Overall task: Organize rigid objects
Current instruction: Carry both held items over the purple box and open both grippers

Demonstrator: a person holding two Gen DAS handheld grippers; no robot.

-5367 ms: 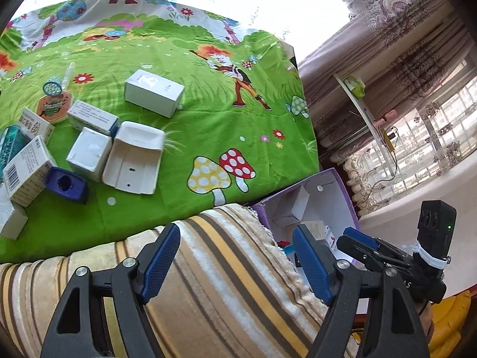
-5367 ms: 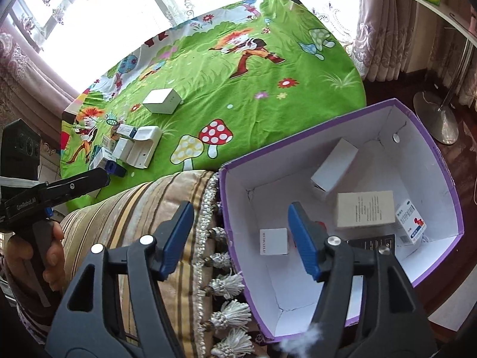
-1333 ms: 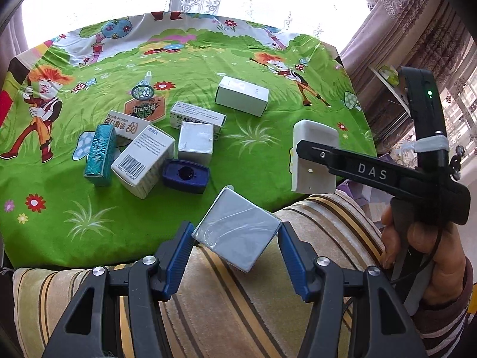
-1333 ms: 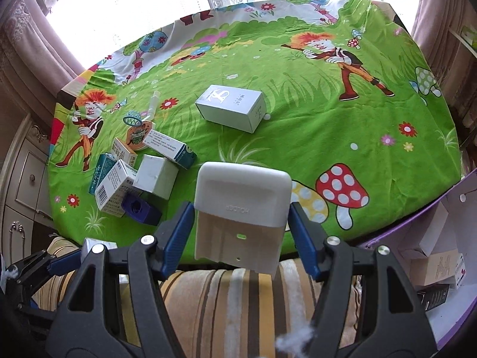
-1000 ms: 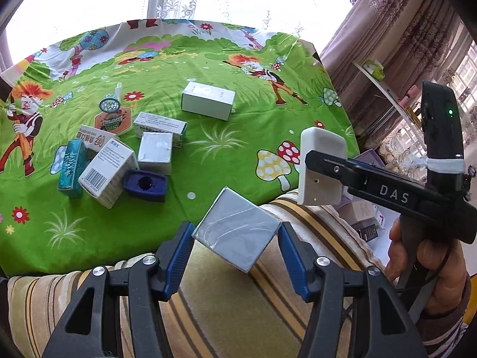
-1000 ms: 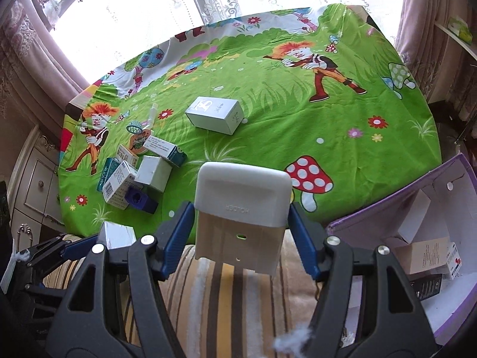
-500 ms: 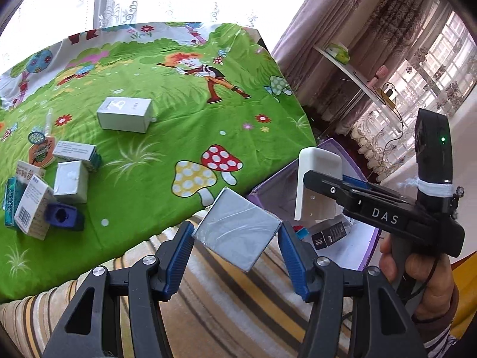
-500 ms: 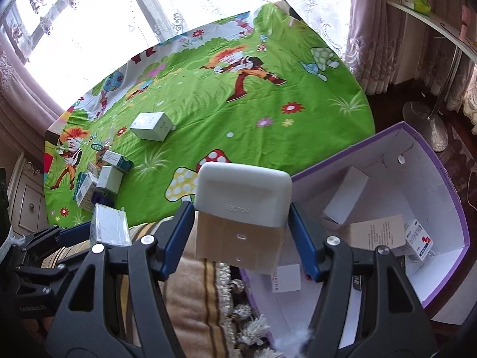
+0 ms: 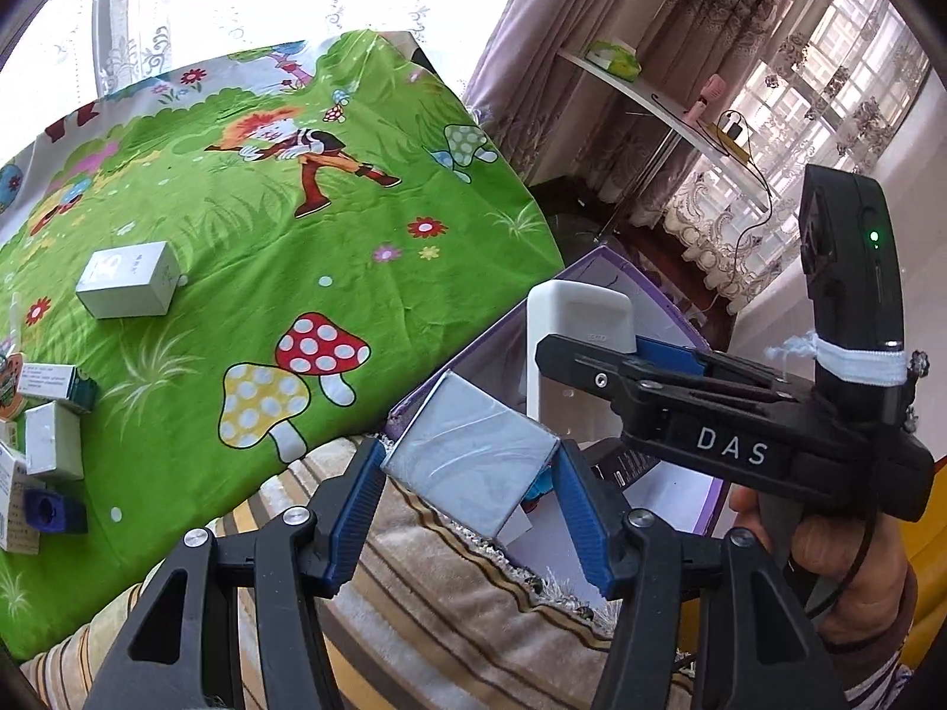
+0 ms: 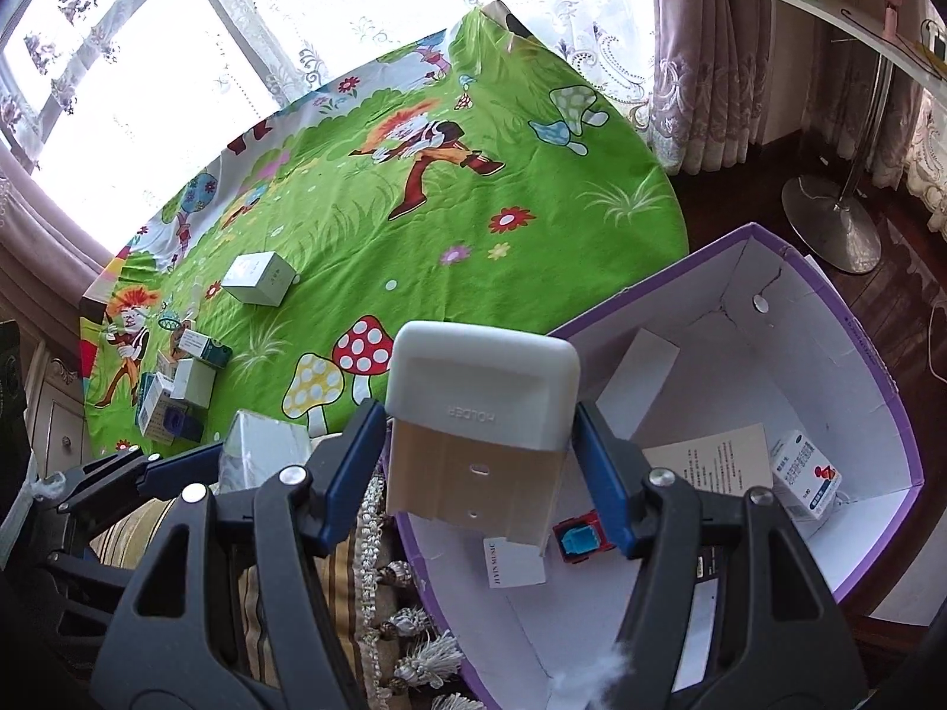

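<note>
The left gripper [image 9: 467,476] is clamped on a flat grey film-wrapped carton [image 9: 473,458] at the near rim of the purple-walled, white-lined cardboard box [image 10: 876,349], probably for dropping in. The right gripper [image 10: 479,467] is clamped on a white moulded plastic holder [image 10: 482,408], rounded on top, over the same box. More small cartons lie on the green cartoon-printed cloth [image 9: 355,225] beyond the box.

Strong daylight pours through the window [image 10: 148,89] behind the green tablecloth [image 9: 266,236], blowing the panes out to pure white, while both fisheye views stay sharp, bend hard outward, and darken to black at the round corners.
</note>
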